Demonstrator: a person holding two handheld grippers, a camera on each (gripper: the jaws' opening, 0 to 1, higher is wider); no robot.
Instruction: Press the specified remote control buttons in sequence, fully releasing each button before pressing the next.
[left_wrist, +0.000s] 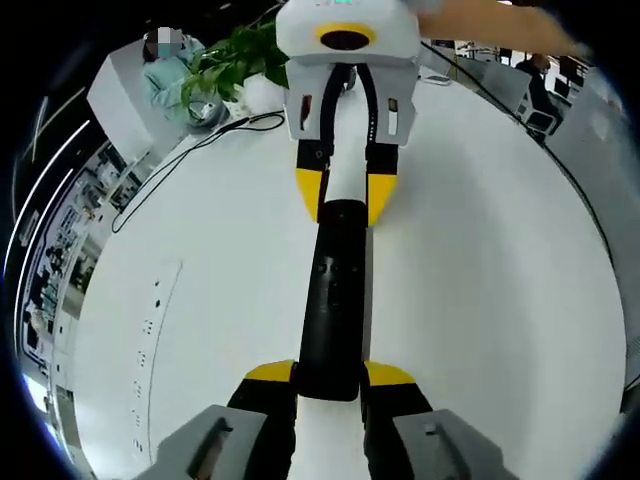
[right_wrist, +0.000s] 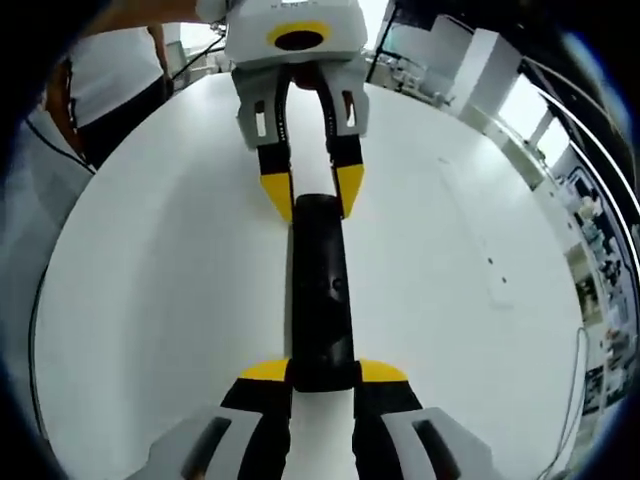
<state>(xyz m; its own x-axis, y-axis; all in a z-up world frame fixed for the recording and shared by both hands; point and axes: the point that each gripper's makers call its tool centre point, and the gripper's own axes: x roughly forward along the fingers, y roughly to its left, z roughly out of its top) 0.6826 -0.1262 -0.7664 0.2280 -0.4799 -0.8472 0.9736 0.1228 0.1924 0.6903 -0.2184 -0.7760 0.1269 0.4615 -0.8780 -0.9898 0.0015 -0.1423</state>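
Both tools clamp remote (left_wrist: 332, 300) ends; plant (left_wrist: 235, 60) behind, left gripper view.

Your remote (left_wrist: 333, 300) looks like smooth black plastic with a slight satin sheen. The worktop (left_wrist: 500, 280) is plain matt white, smooth right out to its edges. Your left gripper (left_wrist: 330, 382) and right gripper (right_wrist: 323, 378) have glossy yellow plastic tips on black jaws, with white hard-plastic shells.
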